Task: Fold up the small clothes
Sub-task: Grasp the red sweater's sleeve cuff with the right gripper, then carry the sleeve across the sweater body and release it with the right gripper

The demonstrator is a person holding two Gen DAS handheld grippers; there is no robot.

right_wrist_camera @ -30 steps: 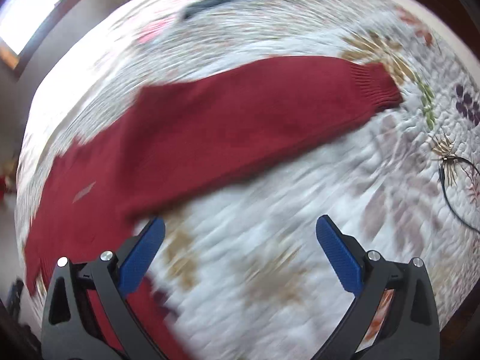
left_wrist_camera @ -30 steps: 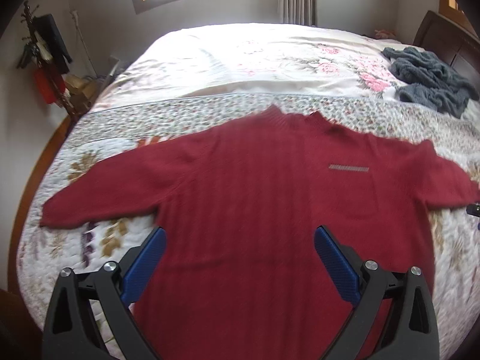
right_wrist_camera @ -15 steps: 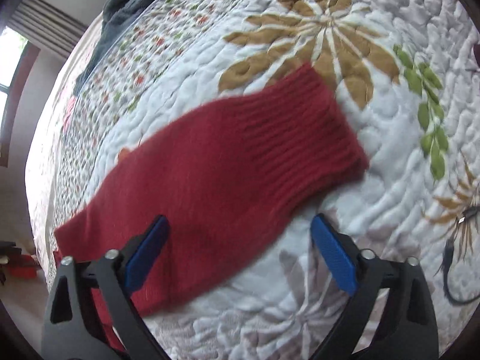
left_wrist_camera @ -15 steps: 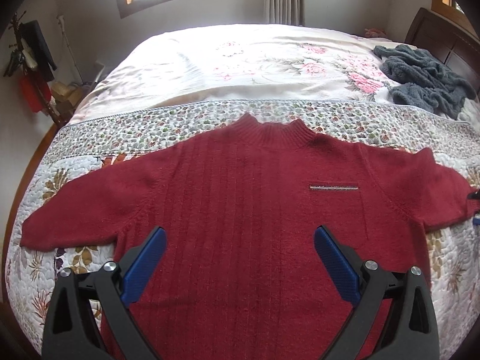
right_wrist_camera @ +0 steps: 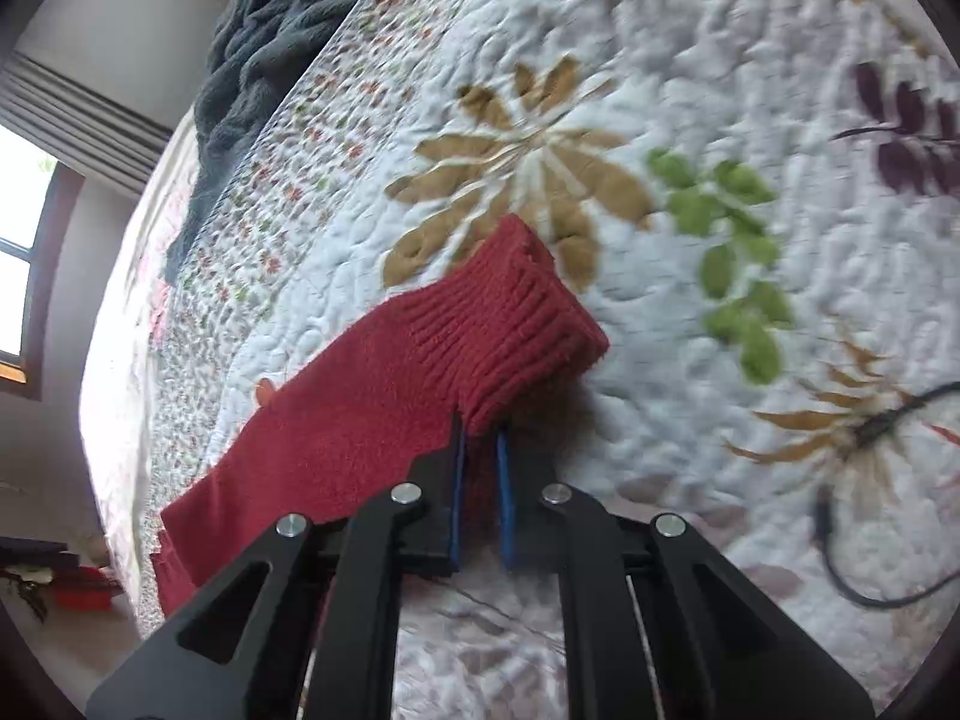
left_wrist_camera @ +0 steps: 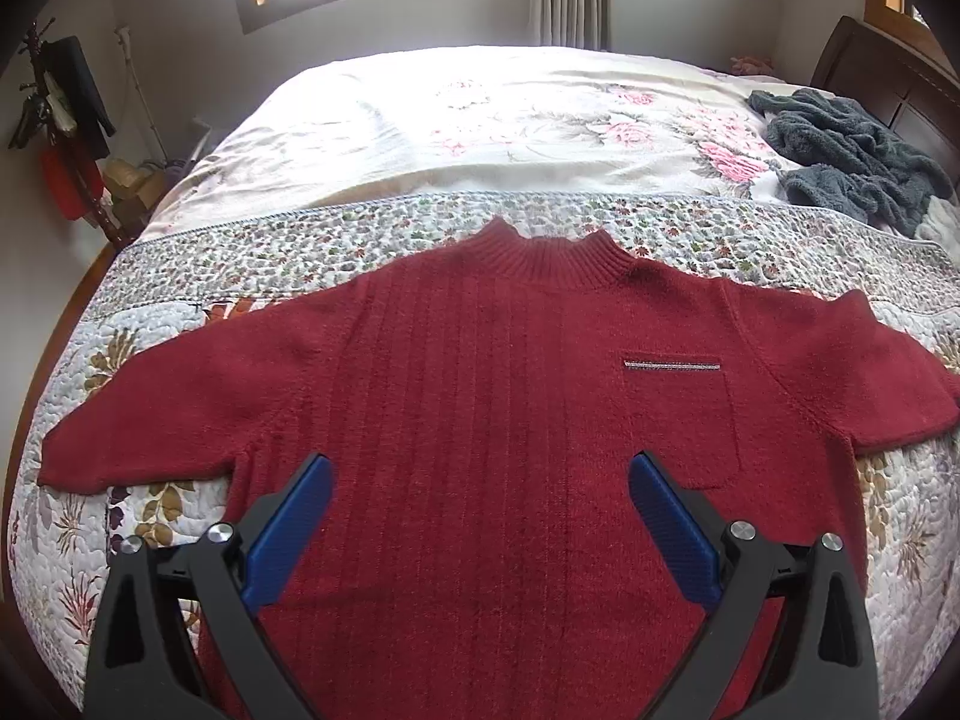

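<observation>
A dark red knitted sweater (left_wrist_camera: 492, 420) lies flat and face up on the quilted bedspread (left_wrist_camera: 288, 240), collar toward the far side, both sleeves spread out. My left gripper (left_wrist_camera: 477, 474) hovers open over the sweater's lower body, nothing between its blue pads. In the right wrist view the ribbed cuff of the right sleeve (right_wrist_camera: 510, 324) lies on the quilt (right_wrist_camera: 750, 90), and my right gripper (right_wrist_camera: 478, 441) is shut on the cuff's near edge, the red knit pinched between the pads.
A grey fleece garment (left_wrist_camera: 852, 150) is heaped at the far right of the bed, seen also as the grey heap (right_wrist_camera: 264, 36). A black cable (right_wrist_camera: 852, 546) lies on the quilt right of the cuff. A coat stand (left_wrist_camera: 66, 120) is at the left wall.
My right gripper moved down onto the sleeve cuff and went from open to shut on it. The left gripper's view shifted slightly, still open over the sweater body.
</observation>
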